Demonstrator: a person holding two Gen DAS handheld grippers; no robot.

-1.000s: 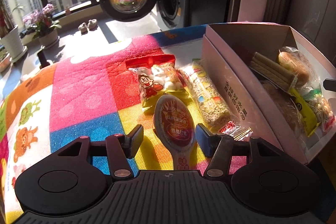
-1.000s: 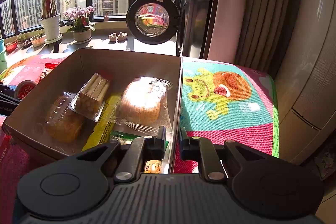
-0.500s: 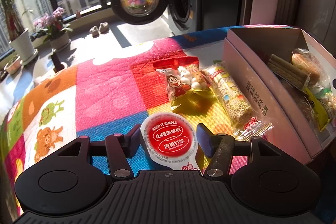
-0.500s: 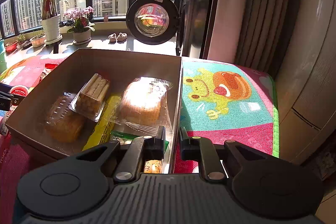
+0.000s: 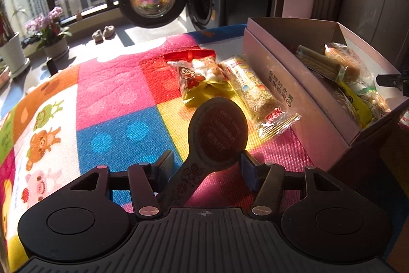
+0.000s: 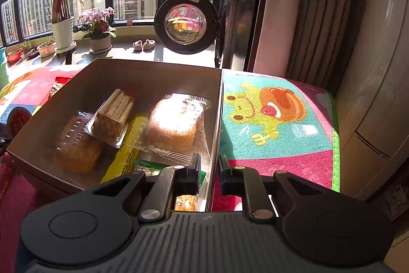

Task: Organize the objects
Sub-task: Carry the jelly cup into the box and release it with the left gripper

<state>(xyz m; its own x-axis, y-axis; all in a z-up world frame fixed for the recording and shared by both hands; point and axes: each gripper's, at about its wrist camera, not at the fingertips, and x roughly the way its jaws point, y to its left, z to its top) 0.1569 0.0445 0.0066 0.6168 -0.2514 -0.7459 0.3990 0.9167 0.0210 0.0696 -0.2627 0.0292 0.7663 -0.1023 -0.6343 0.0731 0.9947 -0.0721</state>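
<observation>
Left wrist view: the jelly cup (image 5: 217,132), now tilted and shadowed, is seen between parted left gripper (image 5: 207,168) fingers, seemingly ungripped; the box (image 6: 216,119) wall is straddled by the right gripper (image 6: 208,172), fingers nearly together.

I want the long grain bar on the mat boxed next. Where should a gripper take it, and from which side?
Grip the grain bar across its narrow width near the middle, coming from above. It lies flat and long on the mat, beside the box wall, with a red snack bag on its other side, so a side approach looks crowded.
</observation>
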